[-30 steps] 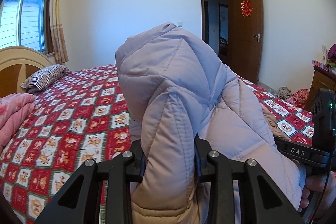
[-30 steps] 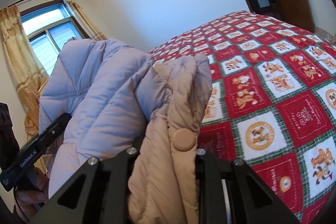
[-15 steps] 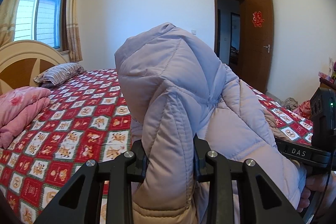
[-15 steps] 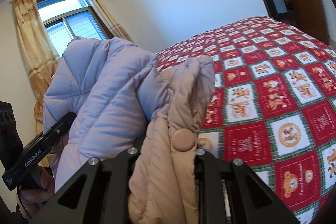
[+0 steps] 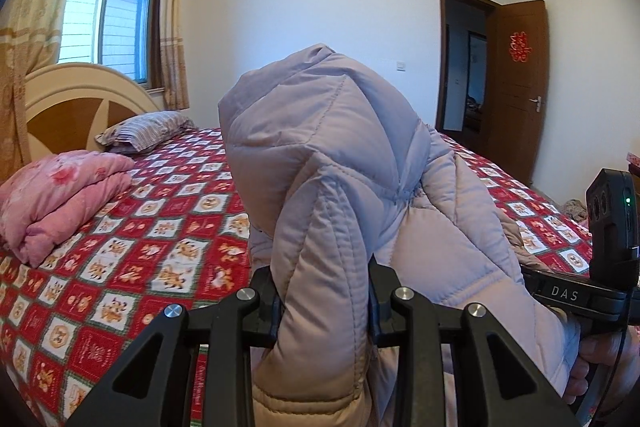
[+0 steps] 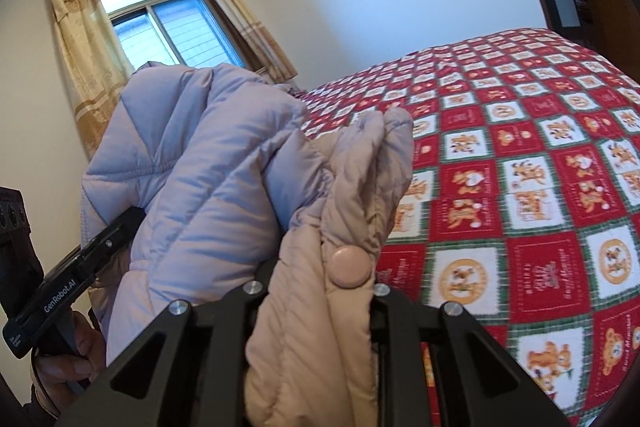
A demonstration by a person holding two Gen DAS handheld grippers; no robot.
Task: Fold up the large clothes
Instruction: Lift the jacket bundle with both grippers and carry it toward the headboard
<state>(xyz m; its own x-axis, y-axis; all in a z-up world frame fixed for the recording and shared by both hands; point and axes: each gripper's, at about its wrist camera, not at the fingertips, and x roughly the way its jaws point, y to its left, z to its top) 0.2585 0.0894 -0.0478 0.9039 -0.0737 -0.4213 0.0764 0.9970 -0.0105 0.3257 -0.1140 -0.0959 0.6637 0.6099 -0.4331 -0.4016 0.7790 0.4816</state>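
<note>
Puffer jacket (image 5: 344,187), one only, lilac quilted shell with a beige lining, hangs in the air over the bed (image 5: 132,251), gripped at two places. My left gripper (image 5: 325,301) has its jaws closed tight on a thick padded fold of it; my right gripper (image 6: 320,291) has its jaws clamped on the beige edge just under one round snap button (image 6: 349,266). From the left wrist I read "DAS" on the other tool; from the right wrist, "GenRobot.AI". On the red checked bedspread lie one striped pillow (image 5: 144,129) and one folded pink quilt (image 5: 60,195). One brown door (image 5: 516,83) carries a red paper ornament; I cannot read it.
</note>
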